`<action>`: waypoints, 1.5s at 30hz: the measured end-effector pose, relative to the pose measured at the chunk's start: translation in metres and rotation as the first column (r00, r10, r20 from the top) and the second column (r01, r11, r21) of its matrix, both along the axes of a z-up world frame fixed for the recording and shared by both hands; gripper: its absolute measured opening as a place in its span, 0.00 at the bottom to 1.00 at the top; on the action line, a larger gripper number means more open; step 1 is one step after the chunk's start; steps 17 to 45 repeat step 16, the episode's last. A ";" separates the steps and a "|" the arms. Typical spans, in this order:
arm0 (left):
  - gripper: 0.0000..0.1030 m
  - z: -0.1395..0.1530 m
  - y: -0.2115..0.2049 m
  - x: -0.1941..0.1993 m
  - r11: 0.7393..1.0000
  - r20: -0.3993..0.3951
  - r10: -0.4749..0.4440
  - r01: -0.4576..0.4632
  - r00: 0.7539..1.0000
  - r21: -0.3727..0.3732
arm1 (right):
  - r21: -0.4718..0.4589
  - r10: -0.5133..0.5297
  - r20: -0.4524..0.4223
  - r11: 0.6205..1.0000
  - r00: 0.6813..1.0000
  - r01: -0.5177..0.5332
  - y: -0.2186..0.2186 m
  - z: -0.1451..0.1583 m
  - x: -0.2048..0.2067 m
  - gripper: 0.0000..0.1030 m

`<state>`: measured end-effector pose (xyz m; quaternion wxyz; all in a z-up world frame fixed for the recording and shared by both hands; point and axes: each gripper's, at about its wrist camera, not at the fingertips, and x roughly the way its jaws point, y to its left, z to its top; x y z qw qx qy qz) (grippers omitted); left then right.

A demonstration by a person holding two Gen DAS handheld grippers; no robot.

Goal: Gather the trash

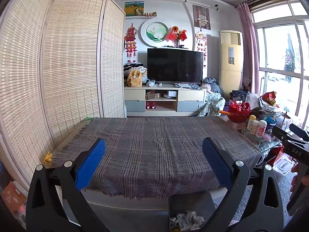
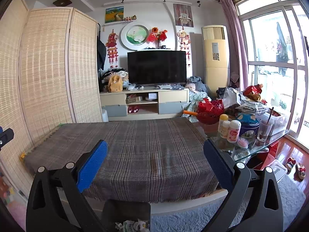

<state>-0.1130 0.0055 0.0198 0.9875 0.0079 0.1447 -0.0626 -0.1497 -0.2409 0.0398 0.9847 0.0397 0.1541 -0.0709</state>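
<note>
Both the left gripper (image 1: 153,161) and right gripper (image 2: 155,163) hover with blue-padded fingers (image 1: 90,164) wide apart and empty over the bare plaid-clothed surface (image 1: 154,145), crumpled paper trash (image 1: 186,220) already in the black bin (image 1: 191,201) below (collecting looks finished, so next comes only a check for strays).

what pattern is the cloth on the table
Grey-brown plaid woven cloth with a fringed edge, clearest in the right wrist view.
</note>
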 end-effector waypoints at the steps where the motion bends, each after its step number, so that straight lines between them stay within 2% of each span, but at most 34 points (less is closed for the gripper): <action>1: 0.92 -0.001 -0.001 0.000 1.000 0.001 0.001 -0.001 1.000 0.004 | 0.001 0.000 0.000 1.000 1.000 0.000 0.000 0.000 0.000 0.97; 8: 0.92 -0.001 0.000 0.003 1.000 -0.006 0.003 -0.003 1.000 0.002 | 0.009 -0.004 -0.006 1.000 1.000 0.004 -0.002 -0.002 0.003 0.97; 14: 0.92 -0.003 0.008 0.008 0.999 -0.033 -0.006 0.005 0.999 -0.039 | 0.008 0.006 -0.012 1.000 1.000 -0.006 0.000 -0.004 0.006 0.97; 45: 0.92 -0.003 0.008 0.009 0.999 -0.034 -0.007 0.006 0.999 -0.035 | 0.008 0.006 -0.014 1.000 1.000 -0.006 0.000 -0.004 0.007 0.97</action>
